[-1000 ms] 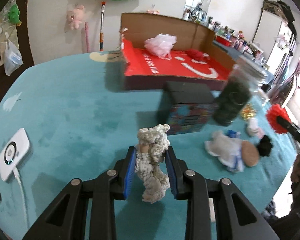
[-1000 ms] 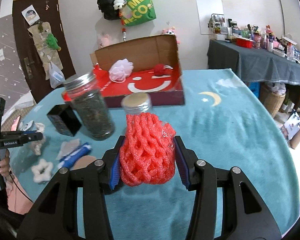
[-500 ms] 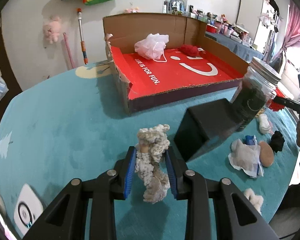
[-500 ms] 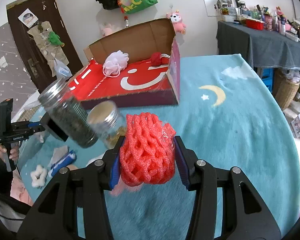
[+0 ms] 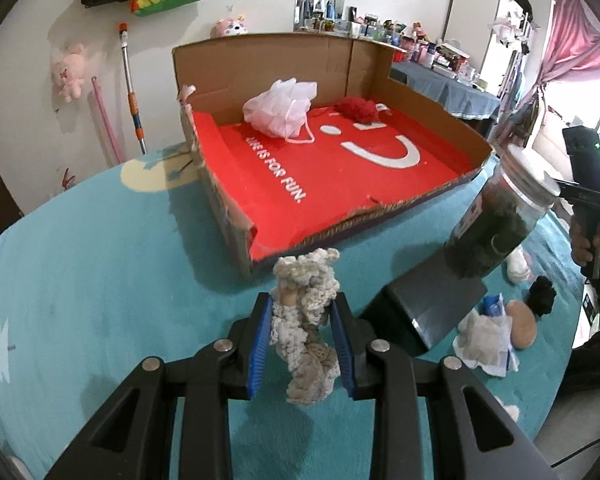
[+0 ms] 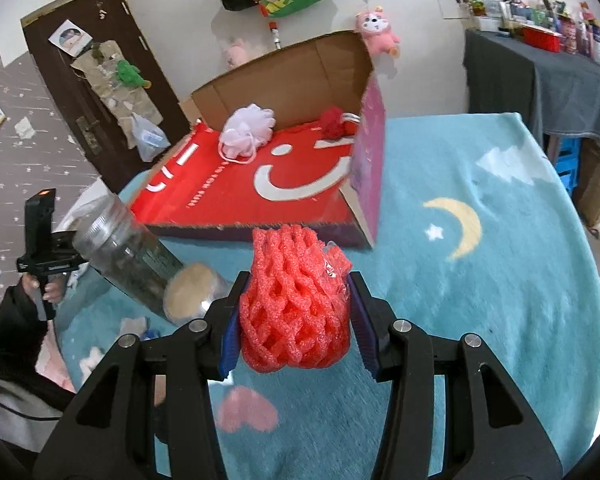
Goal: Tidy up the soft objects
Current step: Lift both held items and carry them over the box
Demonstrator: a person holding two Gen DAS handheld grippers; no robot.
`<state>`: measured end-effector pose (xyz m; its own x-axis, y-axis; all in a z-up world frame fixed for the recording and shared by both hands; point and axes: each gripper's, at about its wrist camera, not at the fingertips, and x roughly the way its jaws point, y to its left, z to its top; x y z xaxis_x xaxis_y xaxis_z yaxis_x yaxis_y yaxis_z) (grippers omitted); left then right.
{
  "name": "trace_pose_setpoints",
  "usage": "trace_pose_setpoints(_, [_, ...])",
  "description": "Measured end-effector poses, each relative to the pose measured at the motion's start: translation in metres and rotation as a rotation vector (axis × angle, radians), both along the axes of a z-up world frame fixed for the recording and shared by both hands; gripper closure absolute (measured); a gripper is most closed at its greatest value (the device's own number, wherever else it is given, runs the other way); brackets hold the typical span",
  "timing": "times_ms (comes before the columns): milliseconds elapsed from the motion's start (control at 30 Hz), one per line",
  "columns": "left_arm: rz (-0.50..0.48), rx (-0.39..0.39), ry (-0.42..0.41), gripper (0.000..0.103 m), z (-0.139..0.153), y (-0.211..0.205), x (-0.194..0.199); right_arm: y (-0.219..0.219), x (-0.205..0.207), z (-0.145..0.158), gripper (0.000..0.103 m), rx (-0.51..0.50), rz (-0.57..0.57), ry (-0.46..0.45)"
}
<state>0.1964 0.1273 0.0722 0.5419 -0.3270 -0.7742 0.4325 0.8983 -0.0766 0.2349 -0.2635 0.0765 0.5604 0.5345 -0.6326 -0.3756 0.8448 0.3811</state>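
two grippers: the left gripper (image 5: 302,344) and the right gripper (image 6: 294,316), each with one soft thing in it: one beige yarn scrunchie (image 5: 306,320) and one red foam net (image 6: 294,300). one cardboard box (image 5: 420,104) on the one teal blanket (image 5: 100,260), with two soft things inside: one pink mesh pouf (image 5: 280,108) and one red yarn ball (image 5: 356,108). two lidded jars, one dark jar (image 6: 128,256) and one short jar (image 6: 190,292). one black box (image 5: 428,308). one small doll (image 5: 496,332), one black pompom (image 5: 542,300). two pink plush toys hang on the wall, one plush (image 5: 70,76) and another plush (image 5: 231,28). more small white bits lie near the edge; the count is unclear.
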Motion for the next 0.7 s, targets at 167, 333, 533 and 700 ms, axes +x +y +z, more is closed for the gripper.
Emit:
trace_pose_setpoints(167, [-0.035,-0.02,-0.018,0.072,0.017,-0.01,0.009,0.01,0.01,0.014,0.058,0.007,0.045,-0.02])
trace_pose_setpoints(333, [-0.064,-0.04,-0.021,0.072,0.032,-0.026,0.027,0.028,0.028,0.033,0.058,-0.002,0.085,-0.049])
trace_pose_setpoints(533, [-0.02,-0.013,0.017,0.072,0.042,-0.05,0.062,0.062,0.059,0.051,0.058,-0.066,0.109,-0.071])
trace_pose_setpoints(700, [0.049,0.028,0.081,0.072,0.044,-0.065,0.104,0.088,0.097,0.059,0.058,-0.121,0.087,-0.047])
